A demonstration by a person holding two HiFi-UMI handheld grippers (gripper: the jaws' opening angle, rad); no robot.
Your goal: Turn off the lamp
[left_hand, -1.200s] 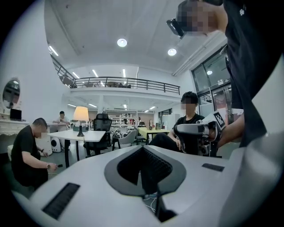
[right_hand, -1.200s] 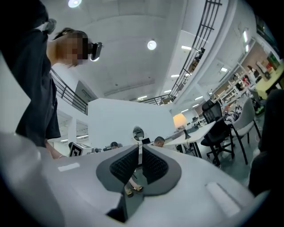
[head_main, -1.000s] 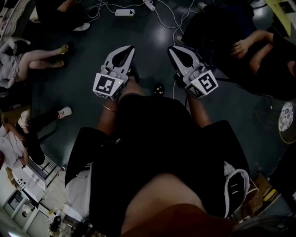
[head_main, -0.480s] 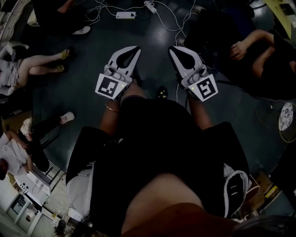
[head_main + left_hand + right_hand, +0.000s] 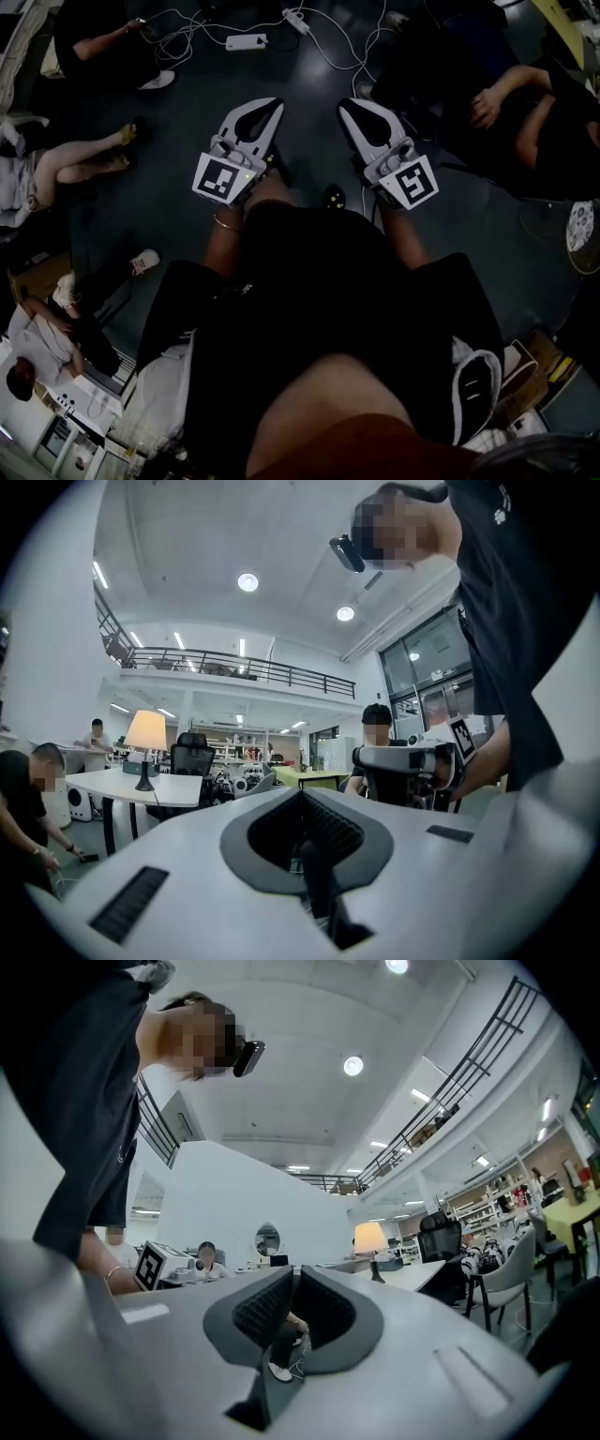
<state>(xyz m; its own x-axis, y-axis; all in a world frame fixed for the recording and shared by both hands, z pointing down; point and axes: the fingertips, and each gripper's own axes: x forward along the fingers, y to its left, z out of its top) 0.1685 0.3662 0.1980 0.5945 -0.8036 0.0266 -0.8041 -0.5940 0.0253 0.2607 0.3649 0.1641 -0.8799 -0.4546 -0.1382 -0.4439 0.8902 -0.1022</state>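
Observation:
The lamp, with a glowing cream shade on a dark stem, stands on a white table far ahead at the left of the left gripper view. The right gripper view shows the same lit lamp on that table, also far off. My left gripper and right gripper are held level side by side over the dark floor, well short of the lamp. Both are shut with nothing between the fingertips, as their own views show for the left gripper and the right gripper.
People sit on the floor at the left and in a chair at the right. Power strips and white cables lie on the floor ahead. A black office chair stands by the lamp table. A fan stands at the right edge.
The floor, cables and seated people have slid down the head view, so both grippers have travelled forward together. Their jaws stay shut and empty.

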